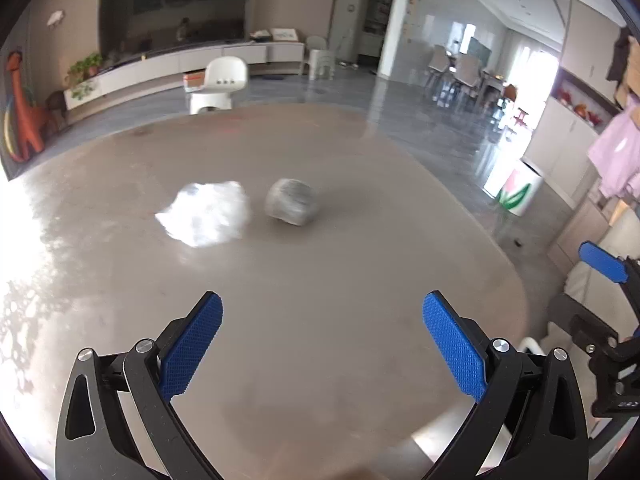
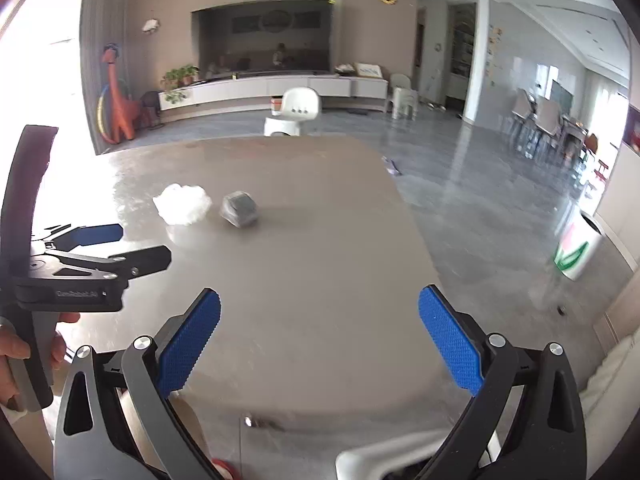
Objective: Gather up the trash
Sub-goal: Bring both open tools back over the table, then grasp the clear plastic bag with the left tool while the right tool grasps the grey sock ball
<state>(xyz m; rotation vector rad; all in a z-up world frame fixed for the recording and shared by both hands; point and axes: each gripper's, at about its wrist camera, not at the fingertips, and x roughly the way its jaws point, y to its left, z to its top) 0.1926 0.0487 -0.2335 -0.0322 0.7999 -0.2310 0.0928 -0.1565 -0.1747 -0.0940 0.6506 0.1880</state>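
A crumpled white paper wad [image 1: 206, 214] and a grey crumpled ball [image 1: 292, 201] lie side by side on the grey-brown table [image 1: 320, 280]. Both also show in the right wrist view, the white wad [image 2: 182, 204] left of the grey ball [image 2: 240, 210]. My left gripper [image 1: 322, 344] is open and empty, above the table short of the trash. My right gripper [image 2: 320, 342] is open and empty over the table's near edge. The left gripper [image 2: 100, 244] shows at the left of the right wrist view. One blue finger of the right gripper [image 1: 602, 262] shows at the right edge of the left wrist view.
A white bin with a tulip print [image 2: 576, 250] stands on the floor right of the table, also in the left wrist view [image 1: 518, 192]. A white chair [image 2: 298, 114] stands beyond the table's far edge. Dining chairs stand far right.
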